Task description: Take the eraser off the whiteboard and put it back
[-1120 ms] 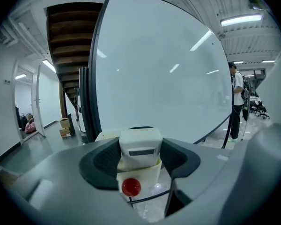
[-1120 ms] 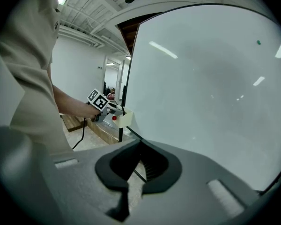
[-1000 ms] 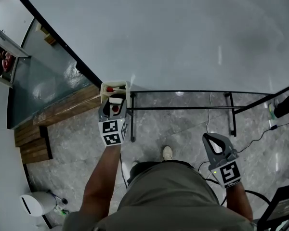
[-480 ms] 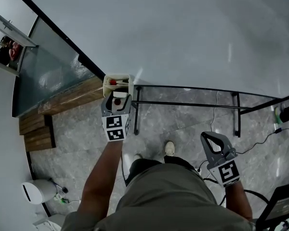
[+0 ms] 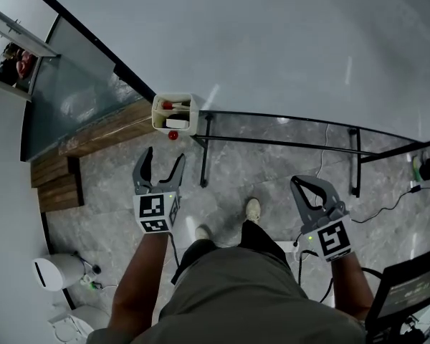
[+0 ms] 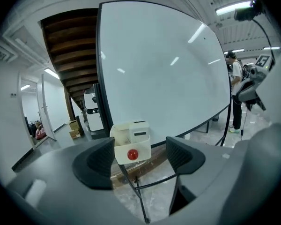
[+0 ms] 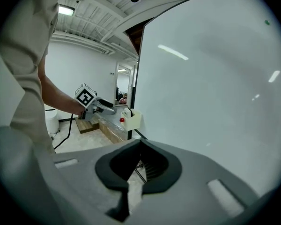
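Holder [image 5: 158, 117], white and open-topped, hangs at the lower left corner of the whiteboard [image 5: 272, 41]. The white eraser [image 5: 176, 122] stands inside it, with something red [image 5: 167, 105] beside it that is too small to name. A round red button [image 5: 173, 135] sits on the holder's front. The left hand-held gripper [image 5: 163, 156] is just short of the holder, its jaws opening with nothing between the pads. The right hand-held gripper [image 5: 297, 183] is well apart from it, jaws together and empty. The board's black stand [image 5: 272, 142] crosses the grey floor [image 5: 229, 178]. Wooden steps [image 5: 93, 138] lie left and a cable [image 5: 387, 203] right.
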The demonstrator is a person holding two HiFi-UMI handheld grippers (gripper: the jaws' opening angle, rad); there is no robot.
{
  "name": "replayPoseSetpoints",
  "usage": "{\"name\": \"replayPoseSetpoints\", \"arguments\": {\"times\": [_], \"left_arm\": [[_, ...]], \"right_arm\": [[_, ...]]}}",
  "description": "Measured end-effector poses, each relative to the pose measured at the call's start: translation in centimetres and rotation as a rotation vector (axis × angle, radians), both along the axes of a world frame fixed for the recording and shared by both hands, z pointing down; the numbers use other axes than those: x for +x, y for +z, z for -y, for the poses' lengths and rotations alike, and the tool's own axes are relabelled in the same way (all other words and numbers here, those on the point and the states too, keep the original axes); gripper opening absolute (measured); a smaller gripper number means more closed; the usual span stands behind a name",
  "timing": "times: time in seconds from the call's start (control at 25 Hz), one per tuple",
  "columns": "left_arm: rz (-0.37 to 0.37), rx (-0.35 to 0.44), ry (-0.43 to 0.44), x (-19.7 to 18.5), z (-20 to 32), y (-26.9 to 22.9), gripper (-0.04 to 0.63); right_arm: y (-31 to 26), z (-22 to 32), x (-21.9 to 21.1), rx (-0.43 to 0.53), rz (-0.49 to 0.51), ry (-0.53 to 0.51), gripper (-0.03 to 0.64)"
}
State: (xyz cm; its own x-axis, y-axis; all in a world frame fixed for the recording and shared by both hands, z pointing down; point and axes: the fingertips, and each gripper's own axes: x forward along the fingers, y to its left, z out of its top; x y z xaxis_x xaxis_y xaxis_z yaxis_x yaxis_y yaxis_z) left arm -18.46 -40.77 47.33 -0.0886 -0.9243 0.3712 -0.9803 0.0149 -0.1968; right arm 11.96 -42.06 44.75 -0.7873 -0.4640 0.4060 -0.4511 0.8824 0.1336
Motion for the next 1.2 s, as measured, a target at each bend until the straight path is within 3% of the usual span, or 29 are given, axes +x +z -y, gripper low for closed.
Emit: {"name": "replayPoseSetpoints", "arguments": {"times": [0.2,0.36,0.52,0.68,0.88,1.08,1.2], "left_arm": [[-0.047,0.090,0.068,0.7,-6.8,-3.8,0.351],[-0.092,0.128,0.172,1.4,-14.0,-6.8,0.336],[-0.042,0.220,0.304,1.0,-23.0,-9.4,0.313],[-0.044,0.202,0.420,0.7,-32.0,-9.9,0.302],[0.036,0.186,0.590,1.3,-40.2,-9.5,0.288],[0.013,0.231,0.634,2.7,-43.8,-11.2,0.285],[-0.063,0.234,0.630,4.5,-45.5,-12.2,0.285]], "right_arm": [[-1.2,-4.2,-4.0,0.036,0.008,-0.037,0.003],[-1.7,-9.4,-6.4,0.072,0.017,-0.038,0.003],[-2.6,-17.2,-9.7,0.085,0.022,-0.011,0.003],[-3.5,-26.2,-12.5,0.070,0.033,0.059,0.003],[-4.4,-34.8,-13.7,0.090,0.000,0.102,0.003],[-5.9,-39.5,-12.3,0.105,-0.016,0.112,0.005],[-6.4,-41.4,-11.3,0.115,-0.009,0.101,0.003]]}}
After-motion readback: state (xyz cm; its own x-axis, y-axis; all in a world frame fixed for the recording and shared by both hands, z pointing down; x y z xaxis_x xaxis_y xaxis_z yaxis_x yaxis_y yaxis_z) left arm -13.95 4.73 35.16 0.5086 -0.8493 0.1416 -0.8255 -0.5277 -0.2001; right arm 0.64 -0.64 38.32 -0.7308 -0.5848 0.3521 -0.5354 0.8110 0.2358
